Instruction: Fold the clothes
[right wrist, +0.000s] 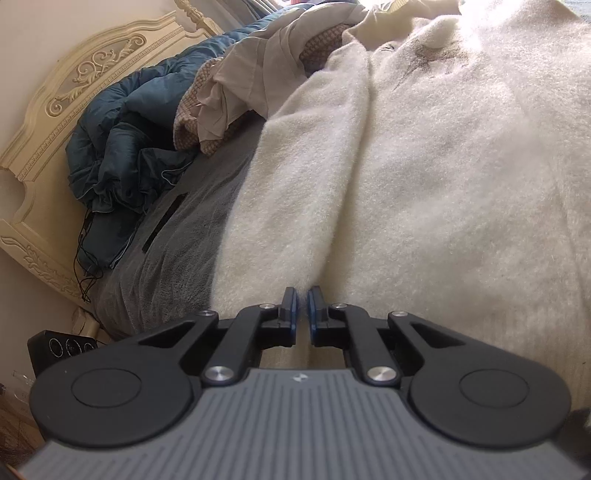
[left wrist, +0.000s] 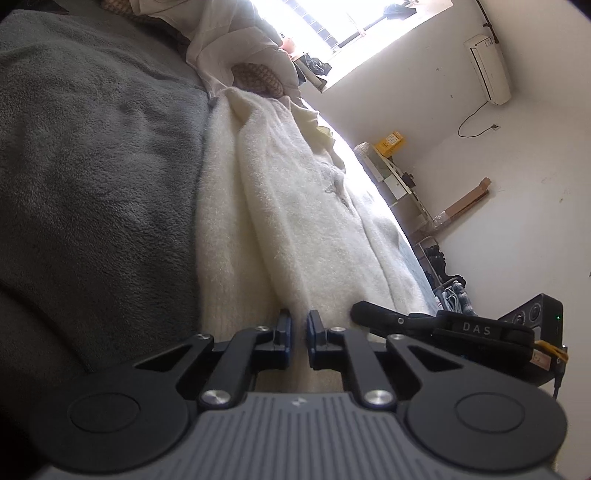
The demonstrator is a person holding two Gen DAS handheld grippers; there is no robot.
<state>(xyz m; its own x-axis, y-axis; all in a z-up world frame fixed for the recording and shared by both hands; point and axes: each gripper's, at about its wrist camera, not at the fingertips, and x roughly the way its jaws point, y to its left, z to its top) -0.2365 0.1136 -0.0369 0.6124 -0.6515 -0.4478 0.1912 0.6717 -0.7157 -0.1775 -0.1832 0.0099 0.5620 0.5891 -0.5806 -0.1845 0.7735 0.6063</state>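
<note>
Two grippers sit low at the near edge of the cream fleece garment (left wrist: 295,206), which lies spread across the grey blanket (left wrist: 92,166) covering the bed. Your left gripper (left wrist: 299,325) has its jaws drawn narrow, with a raised fold of the fleece running right down into the slim gap between the blue pads (left wrist: 286,332); it looks pinched there, though the cloth inside the gap is hidden. Your right gripper (right wrist: 302,301) shows the same: jaws close together, a crease of the garment (right wrist: 424,177) leading straight into them. In the left wrist view you see the other gripper (left wrist: 461,332) lying just beside yours on the right, also against the fleece edge. Beyond the garment, in the right wrist view, a beige shirt (right wrist: 251,85) and a crumpled blue quilt (right wrist: 125,140) are piled against the carved cream headboard (right wrist: 74,85). In the left wrist view, a bright window (left wrist: 351,22) and a wall air conditioner (left wrist: 487,66) show past the bed.
</note>
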